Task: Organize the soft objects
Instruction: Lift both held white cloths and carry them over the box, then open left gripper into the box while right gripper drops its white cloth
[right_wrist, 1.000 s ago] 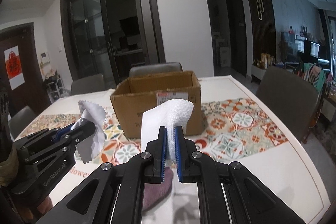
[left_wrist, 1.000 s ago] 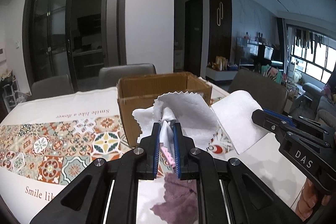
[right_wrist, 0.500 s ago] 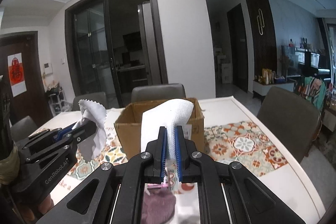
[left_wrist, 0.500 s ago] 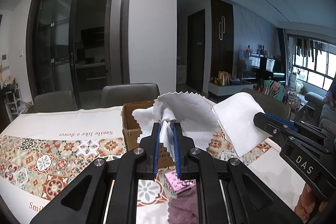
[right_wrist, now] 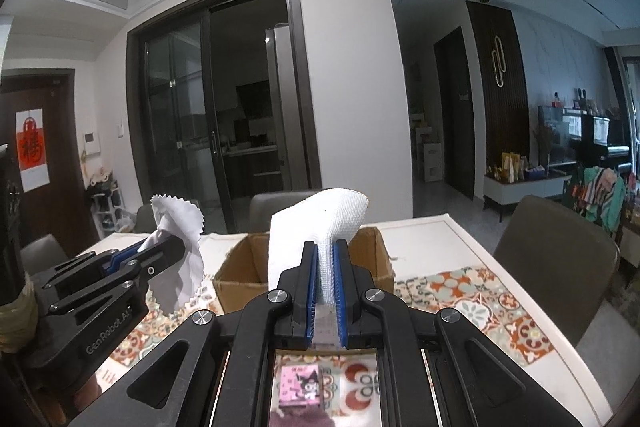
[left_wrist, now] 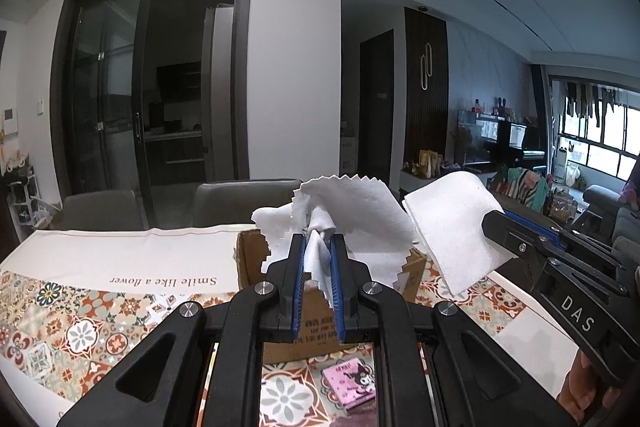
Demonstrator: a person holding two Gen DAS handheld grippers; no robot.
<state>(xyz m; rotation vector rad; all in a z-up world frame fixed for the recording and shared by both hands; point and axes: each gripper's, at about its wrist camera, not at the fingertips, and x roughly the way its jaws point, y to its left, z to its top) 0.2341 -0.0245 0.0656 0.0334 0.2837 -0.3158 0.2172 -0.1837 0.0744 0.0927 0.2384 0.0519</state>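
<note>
Left gripper (left_wrist: 317, 269): clamped on zigzag-edged cloth (left_wrist: 360, 211), held above table (left_wrist: 120, 259). Right gripper (right_wrist: 327, 273): clamped on white towel (right_wrist: 320, 223). Both raised before open box (right_wrist: 240, 267). Pink pack (right_wrist: 300, 387) lies below.

- A thin white cloth with zigzag edges (left_wrist: 356, 211) is hanging up in the air.
- A thick white towel (right_wrist: 320, 223) is drooping above the open brown box (right_wrist: 370, 259).

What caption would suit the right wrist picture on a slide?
Right gripper pinches a white waffle cloth above a cardboard box; left gripper holds a zigzag-edged cloth.
</note>
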